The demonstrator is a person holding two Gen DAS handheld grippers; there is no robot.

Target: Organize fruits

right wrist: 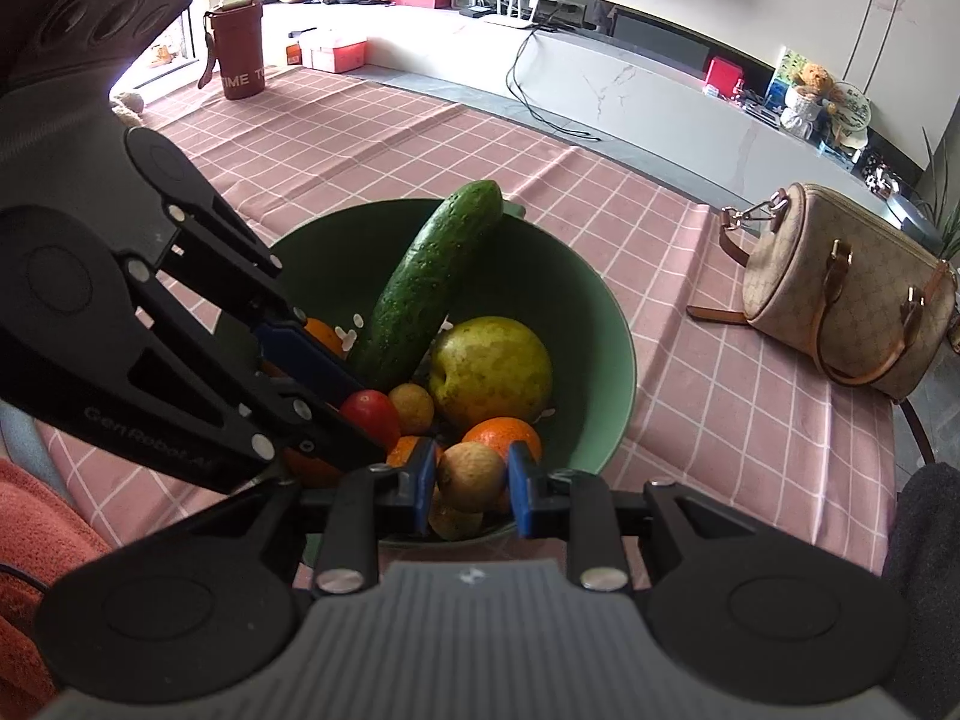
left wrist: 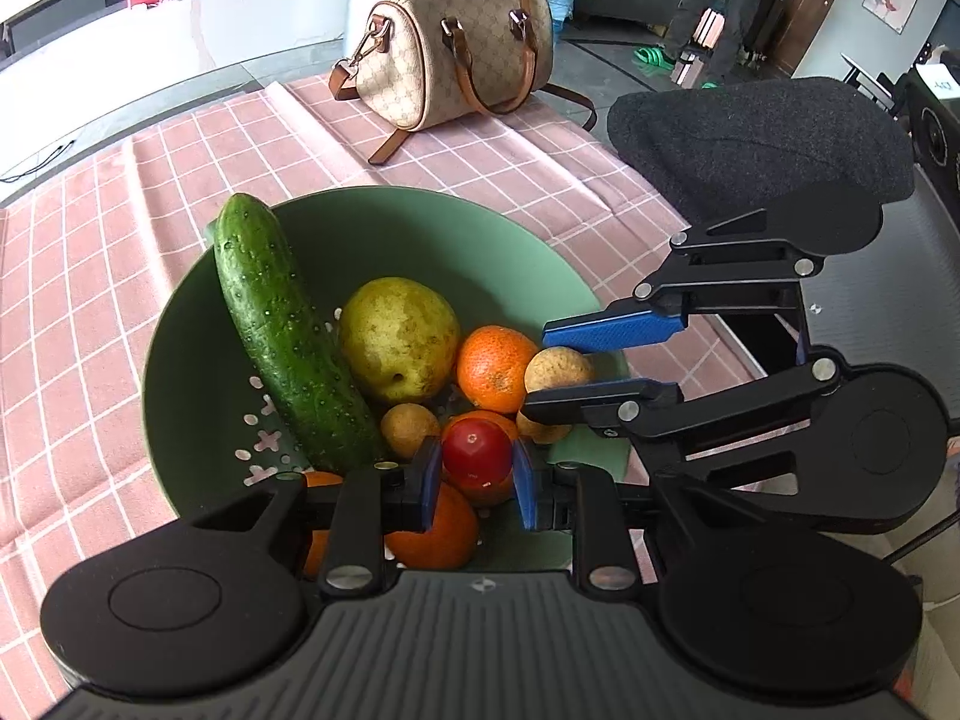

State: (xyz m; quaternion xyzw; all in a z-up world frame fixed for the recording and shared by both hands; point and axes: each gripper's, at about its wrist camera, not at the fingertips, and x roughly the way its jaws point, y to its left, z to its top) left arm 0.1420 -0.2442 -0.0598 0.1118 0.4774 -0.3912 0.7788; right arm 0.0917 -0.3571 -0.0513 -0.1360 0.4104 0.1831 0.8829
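Flanking tomato (left wrist: 477,450): left gripper (left wrist: 474,480), bowl-deep.

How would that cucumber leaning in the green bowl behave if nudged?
The cucumber would probably slide or topple: it leans steeply on the bowl rim, one end past it. It looks stiff, so it should move whole. Its bumpy skin may grip slightly.

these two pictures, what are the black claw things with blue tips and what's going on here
They are two hand-held grippers; a person carries one in each hand, each with a camera looking along its fingers. One picture is from the left, one from the right. The left gripper has its blue pads around a red tomato. The right gripper brackets a small tan fruit. Both reach into a green bowl holding a cucumber, pear and oranges, on a pink checked cloth beside a handbag.
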